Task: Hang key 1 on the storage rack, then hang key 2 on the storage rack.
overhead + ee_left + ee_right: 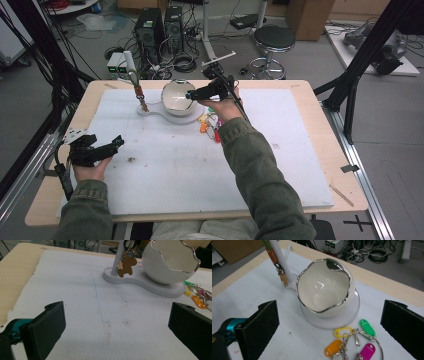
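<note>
Keyring (353, 345) with yellow, orange, green and pink tags lies flat on the white mat (165, 170), just beside the stand's base, below the egg-shaped bowl (324, 293) (empty inside). Right gripper (192, 95) hovers above bowl and keys, jaws spread wide, holding nothing. Bear charm (126, 266) hangs on the white post. Left gripper (116, 144) rests low near the mat's left edge, jaws also spread, well apart from the keys.

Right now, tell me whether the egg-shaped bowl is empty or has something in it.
Empty. The right gripper view looks into the egg-shaped bowl and shows only bare glossy white inside; the key tags lie outside it on the white mat.
</note>
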`<action>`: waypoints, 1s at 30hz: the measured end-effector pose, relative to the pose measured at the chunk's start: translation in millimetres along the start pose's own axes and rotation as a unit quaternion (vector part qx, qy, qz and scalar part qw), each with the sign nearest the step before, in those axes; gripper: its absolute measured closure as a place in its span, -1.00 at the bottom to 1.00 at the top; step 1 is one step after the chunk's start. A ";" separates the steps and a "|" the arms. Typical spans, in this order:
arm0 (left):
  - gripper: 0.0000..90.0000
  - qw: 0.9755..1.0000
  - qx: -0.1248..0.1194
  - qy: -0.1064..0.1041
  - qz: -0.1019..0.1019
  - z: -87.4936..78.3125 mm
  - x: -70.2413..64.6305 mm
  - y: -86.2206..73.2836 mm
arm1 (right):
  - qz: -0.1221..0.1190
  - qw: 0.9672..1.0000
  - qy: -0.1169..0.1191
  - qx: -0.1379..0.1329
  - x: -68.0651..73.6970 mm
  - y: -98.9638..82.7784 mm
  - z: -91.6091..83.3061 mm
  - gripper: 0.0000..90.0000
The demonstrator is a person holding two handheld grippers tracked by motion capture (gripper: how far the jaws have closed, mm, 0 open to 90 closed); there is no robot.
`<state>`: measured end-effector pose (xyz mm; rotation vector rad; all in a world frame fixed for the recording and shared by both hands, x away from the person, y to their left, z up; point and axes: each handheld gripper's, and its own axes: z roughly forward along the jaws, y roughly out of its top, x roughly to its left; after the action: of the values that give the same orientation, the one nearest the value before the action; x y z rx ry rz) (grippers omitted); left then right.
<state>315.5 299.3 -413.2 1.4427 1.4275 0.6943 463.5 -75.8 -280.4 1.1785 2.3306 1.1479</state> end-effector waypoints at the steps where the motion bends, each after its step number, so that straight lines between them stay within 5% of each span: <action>1: -0.96 1.000 0.000 0.000 -0.001 0.1 -0.2 0.0 | 0.004 1.000 0.000 0.003 -1.7 -2.2 -0.2 -0.98; 8: -0.96 1.000 -0.001 -0.001 -0.002 0.4 -0.3 0.2 | 0.025 0.999 -0.005 0.021 -18.7 -21.8 7.1 -0.98; 30: -0.96 1.000 0.001 -0.003 -0.003 2.1 0.1 0.1 | 0.024 0.998 -0.007 0.054 -38.1 -43.6 30.3 -0.98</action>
<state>317.4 298.9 -414.0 1.4401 1.4284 0.6838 480.4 -104.7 -336.6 1.2817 2.3925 1.0384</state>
